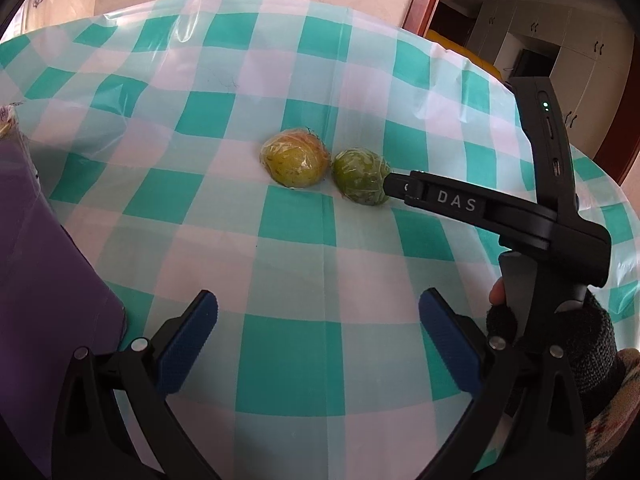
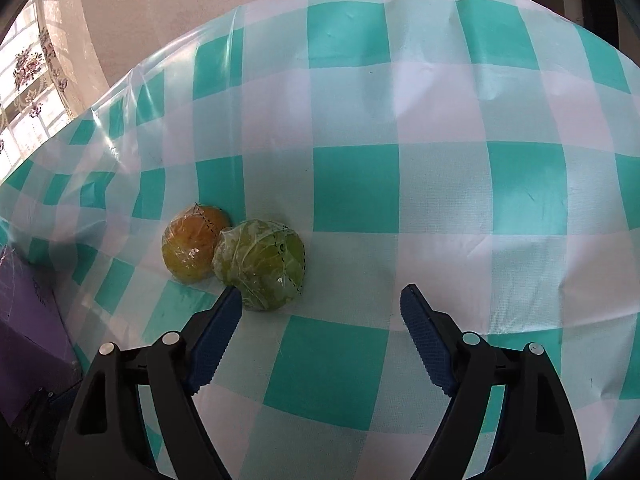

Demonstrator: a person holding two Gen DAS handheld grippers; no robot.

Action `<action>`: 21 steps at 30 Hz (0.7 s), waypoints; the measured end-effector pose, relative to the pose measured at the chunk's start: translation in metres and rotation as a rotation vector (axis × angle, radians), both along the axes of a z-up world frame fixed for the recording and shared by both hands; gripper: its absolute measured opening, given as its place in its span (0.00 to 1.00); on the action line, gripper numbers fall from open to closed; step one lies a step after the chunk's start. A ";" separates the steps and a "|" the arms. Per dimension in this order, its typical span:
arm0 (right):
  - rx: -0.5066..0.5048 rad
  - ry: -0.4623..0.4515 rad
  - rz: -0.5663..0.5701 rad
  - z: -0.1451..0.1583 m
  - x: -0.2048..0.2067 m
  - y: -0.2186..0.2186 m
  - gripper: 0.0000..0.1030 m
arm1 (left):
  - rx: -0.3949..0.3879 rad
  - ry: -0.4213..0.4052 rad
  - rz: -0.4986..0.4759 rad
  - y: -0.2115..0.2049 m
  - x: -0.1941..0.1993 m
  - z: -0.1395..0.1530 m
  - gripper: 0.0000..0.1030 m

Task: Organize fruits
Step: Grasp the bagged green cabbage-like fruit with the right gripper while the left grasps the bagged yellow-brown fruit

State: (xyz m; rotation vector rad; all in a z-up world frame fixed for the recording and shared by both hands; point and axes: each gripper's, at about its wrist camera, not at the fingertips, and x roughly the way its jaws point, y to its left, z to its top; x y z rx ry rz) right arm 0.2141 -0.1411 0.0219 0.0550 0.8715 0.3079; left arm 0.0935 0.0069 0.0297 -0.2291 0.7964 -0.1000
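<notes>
Two plastic-wrapped fruits lie side by side on the green-and-white checked tablecloth (image 1: 280, 264): a yellow-orange fruit (image 1: 292, 162) (image 2: 192, 246) and a green fruit (image 1: 362, 176) (image 2: 260, 264). My left gripper (image 1: 319, 300) is open and empty, well short of both fruits. My right gripper (image 2: 320, 292) is open too. Its left fingertip sits right at the near side of the green fruit, and nothing lies between the pads. In the left wrist view the right gripper's black finger (image 1: 440, 196) reaches in from the right to the green fruit's edge.
A purple box (image 1: 40, 240) (image 2: 28, 320) stands at the table's left side. A gloved hand (image 1: 580, 340) grips the right tool's handle. The cloth (image 2: 440, 184) stretches back to the table's far edge by a wall, with a doorway and cabinets (image 1: 560, 52) at far right.
</notes>
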 end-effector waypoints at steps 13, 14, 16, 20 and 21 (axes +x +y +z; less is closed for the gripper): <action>-0.172 0.029 0.120 -0.006 0.027 0.073 0.72 | -0.030 -0.037 0.034 0.009 -0.002 0.004 0.98; -0.182 0.015 0.099 -0.005 0.026 0.072 0.61 | -0.036 -0.039 0.033 0.010 -0.003 0.004 0.98; -0.163 0.019 0.079 -0.004 0.021 0.065 0.55 | -0.035 -0.038 0.032 0.009 -0.004 0.004 0.98; -0.111 0.027 -0.003 -0.001 -0.001 0.031 0.55 | -0.038 -0.037 0.031 0.010 -0.004 0.003 0.98; -0.089 0.026 -0.041 0.000 -0.009 0.018 0.55 | -0.037 -0.036 0.031 0.010 -0.004 0.002 0.98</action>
